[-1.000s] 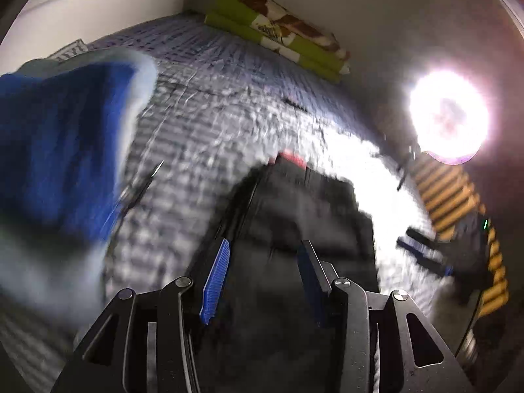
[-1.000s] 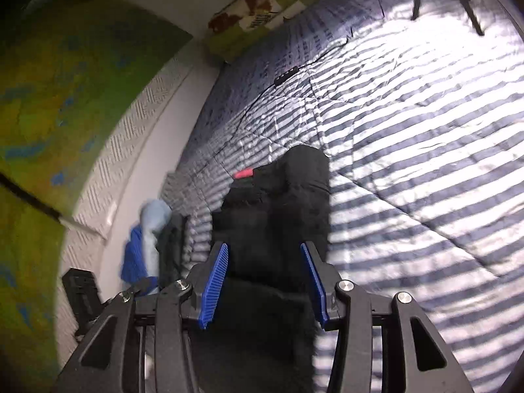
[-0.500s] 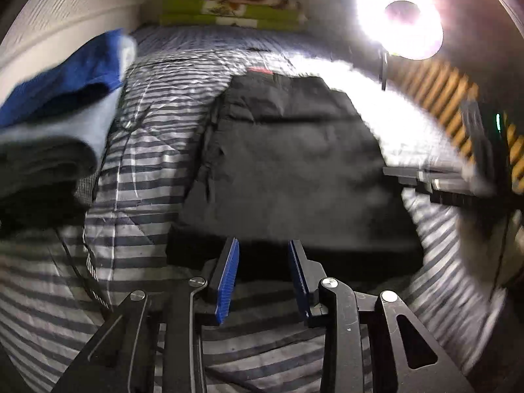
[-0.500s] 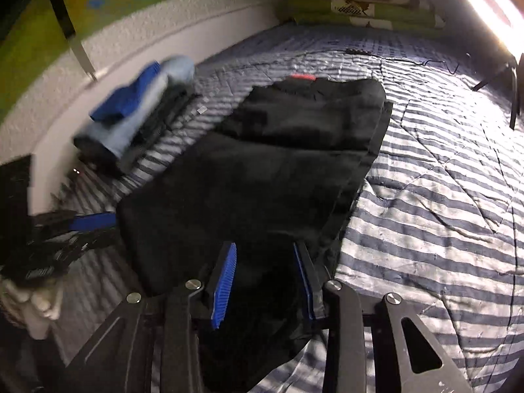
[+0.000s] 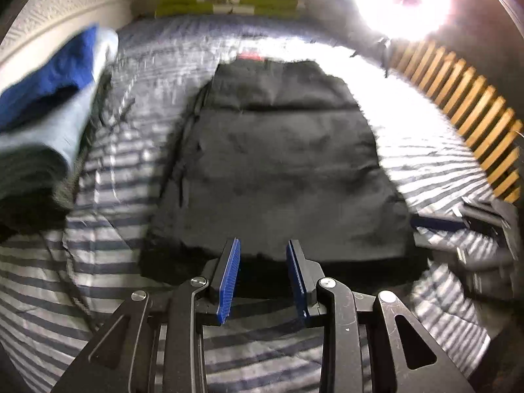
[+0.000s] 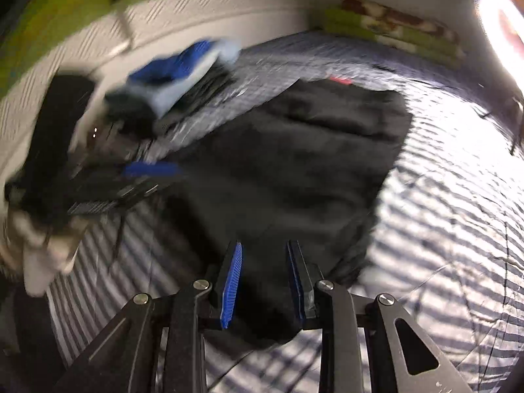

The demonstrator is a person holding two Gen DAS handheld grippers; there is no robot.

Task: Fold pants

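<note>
Black pants [image 5: 281, 163] lie flat on the striped bed [image 5: 108, 294]. We hold both grippers, left [image 5: 263, 275] and right [image 6: 263, 281], at the near hem, jaws apart, just been closing, gripping nothing.

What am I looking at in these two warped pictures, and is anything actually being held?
Each picture comes from a fisheye camera on a hand-held two-finger gripper, looking forward along its blue-padded fingers. There is no robot arm; a person carries one gripper in each hand. The left gripper and the right gripper both hang at the near edge of black pants spread on a striped bedspread. Their jaws have just been closing, but a gap shows between the pads and no cloth is pinched. A stack of folded clothes lies to the left, beside the wall. The right gripper also shows at the right edge of the left picture.
</note>
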